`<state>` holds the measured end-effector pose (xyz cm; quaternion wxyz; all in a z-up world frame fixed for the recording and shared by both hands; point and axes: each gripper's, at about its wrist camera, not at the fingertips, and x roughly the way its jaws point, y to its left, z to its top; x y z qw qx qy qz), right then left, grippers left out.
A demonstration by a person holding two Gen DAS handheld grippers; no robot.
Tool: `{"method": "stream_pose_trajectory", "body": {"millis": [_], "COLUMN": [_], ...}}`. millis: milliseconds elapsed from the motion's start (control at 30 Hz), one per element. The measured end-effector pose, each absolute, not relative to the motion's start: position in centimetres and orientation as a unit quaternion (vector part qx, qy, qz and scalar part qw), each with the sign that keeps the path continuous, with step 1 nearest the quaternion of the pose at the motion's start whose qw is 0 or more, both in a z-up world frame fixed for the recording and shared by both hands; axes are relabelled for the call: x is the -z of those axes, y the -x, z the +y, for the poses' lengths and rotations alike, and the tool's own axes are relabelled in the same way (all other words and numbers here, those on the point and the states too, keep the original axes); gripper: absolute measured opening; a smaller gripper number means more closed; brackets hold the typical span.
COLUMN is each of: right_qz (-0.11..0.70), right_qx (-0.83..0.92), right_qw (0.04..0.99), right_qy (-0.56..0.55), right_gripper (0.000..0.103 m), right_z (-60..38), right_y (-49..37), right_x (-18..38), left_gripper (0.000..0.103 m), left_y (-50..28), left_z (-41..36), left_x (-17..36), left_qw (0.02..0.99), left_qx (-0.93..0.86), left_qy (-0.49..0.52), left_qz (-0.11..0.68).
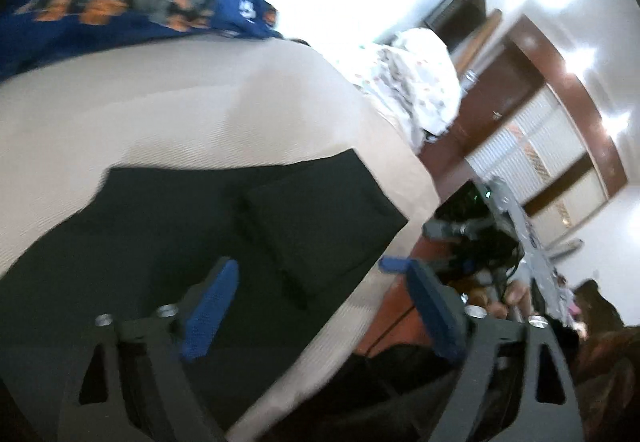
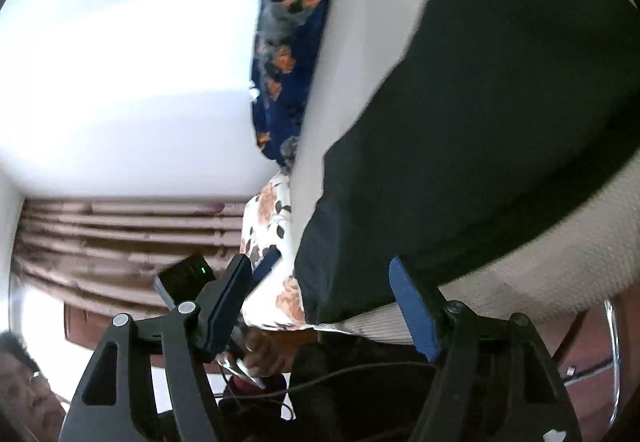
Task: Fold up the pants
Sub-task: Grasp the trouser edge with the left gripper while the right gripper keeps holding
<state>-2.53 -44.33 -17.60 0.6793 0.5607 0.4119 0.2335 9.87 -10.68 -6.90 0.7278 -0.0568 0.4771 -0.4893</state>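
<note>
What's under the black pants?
The pants lie on a beige sheet, which shows all around them. Whatever the sheet hides right beneath the pants, or between their folded layers, cannot be seen.

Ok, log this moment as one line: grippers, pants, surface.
left gripper: open, nothing held | right gripper: open, nothing held | black pants: flat, released | beige bed cover: under pants

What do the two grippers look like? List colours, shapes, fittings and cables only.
The left gripper has black angular arms with triangular cut-outs, silver round bolts at the joints, and two flat blue ribbed pads. The right gripper has the same build: black frame, silver bolts, blue pads. A thin black cable runs below it.
</note>
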Motion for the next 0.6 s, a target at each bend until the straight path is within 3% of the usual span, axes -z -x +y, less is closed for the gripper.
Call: {"method": "stream_pose_trajectory", "body": {"millis": [267,433,600], "right_qz": [0.395,0.39,0.382], "right_qx": [-0.257,-0.266,-0.27], "right_qw": [0.662,0.647,0.633], "right_qy": [-0.583,-0.599,-0.617], "right_gripper": [0.08,0.09,0.092], "right_z": [-44.3,-44.6,-44.9], "right_y": [2.8,2.7,2.5], "right_x": [17.7,18.2,18.8], "left_gripper": [0.074,0.074,0.055], "left_y": [-17.9,-17.8,-15.0], "left_z": [-17.7,-20.7,-22.2], "left_x": [10.2,12.8,14.2], "left_qw": [0.728,0.72,0.723], "left_qx": [0.464,0.465,0.463], "left_qy": [0.008,-0.064,-0.138], "left_qz": [0.505,0.511,0.493]}}
